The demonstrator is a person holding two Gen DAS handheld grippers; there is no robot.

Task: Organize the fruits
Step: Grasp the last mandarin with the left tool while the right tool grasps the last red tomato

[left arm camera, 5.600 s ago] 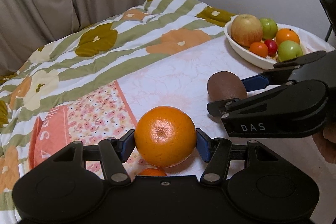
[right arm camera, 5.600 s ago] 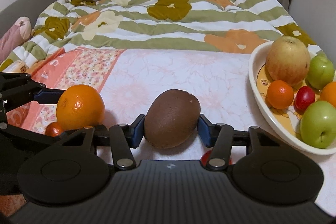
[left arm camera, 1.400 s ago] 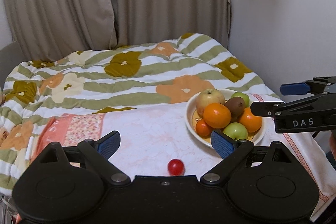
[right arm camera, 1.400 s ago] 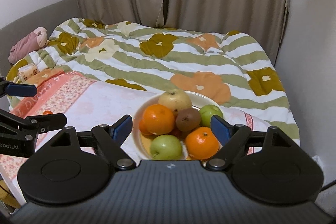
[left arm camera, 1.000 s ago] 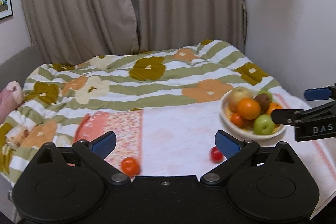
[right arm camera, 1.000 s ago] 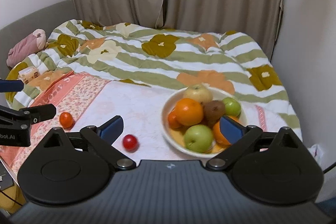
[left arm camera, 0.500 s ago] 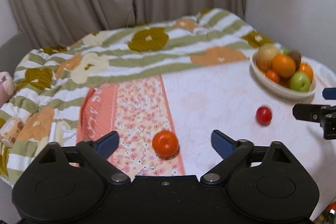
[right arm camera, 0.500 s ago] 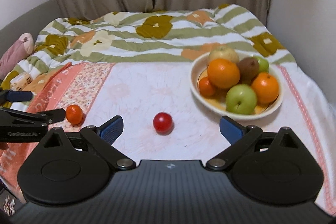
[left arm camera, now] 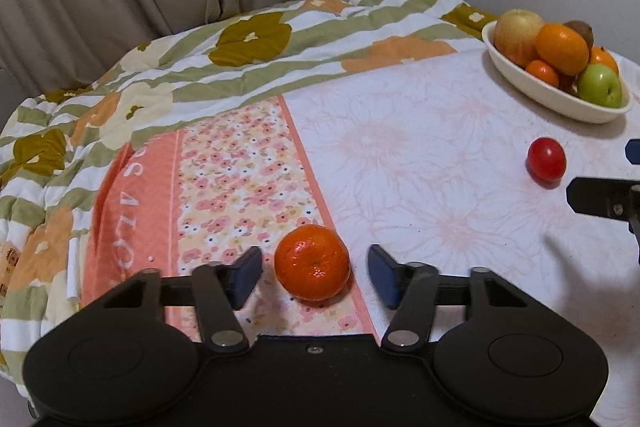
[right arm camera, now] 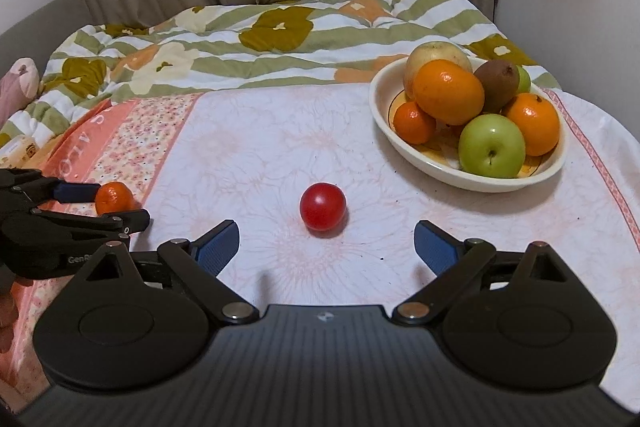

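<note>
A small orange mandarin (left arm camera: pixel 312 263) lies on the floral strip of the cloth, between the blue pads of my left gripper (left arm camera: pixel 314 271). Its jaws are closing, with a narrow gap still showing on each side of the fruit. In the right wrist view the same mandarin (right arm camera: pixel 114 197) sits between the left gripper's fingers at the far left. A small red fruit (right arm camera: pixel 323 206) lies on the white cloth just ahead of my right gripper (right arm camera: pixel 326 245), whose jaws stand wide open with nothing between them. The red fruit (left arm camera: pixel 545 160) also shows at the right of the left wrist view.
A cream bowl (right arm camera: pixel 420 151) at the back right holds several fruits: oranges, a green apple, a kiwi, a pale apple. The same bowl (left arm camera: pixel 532 89) is in the left wrist view. A striped floral quilt (right arm camera: pixel 280 39) and curtains lie behind. A pink soft toy (right arm camera: pixel 22 83) is far left.
Both grippers have come down and closer to the cloth. The left jaws have narrowed around the mandarin. The red fruit now lies nearer the right gripper's open jaws.
</note>
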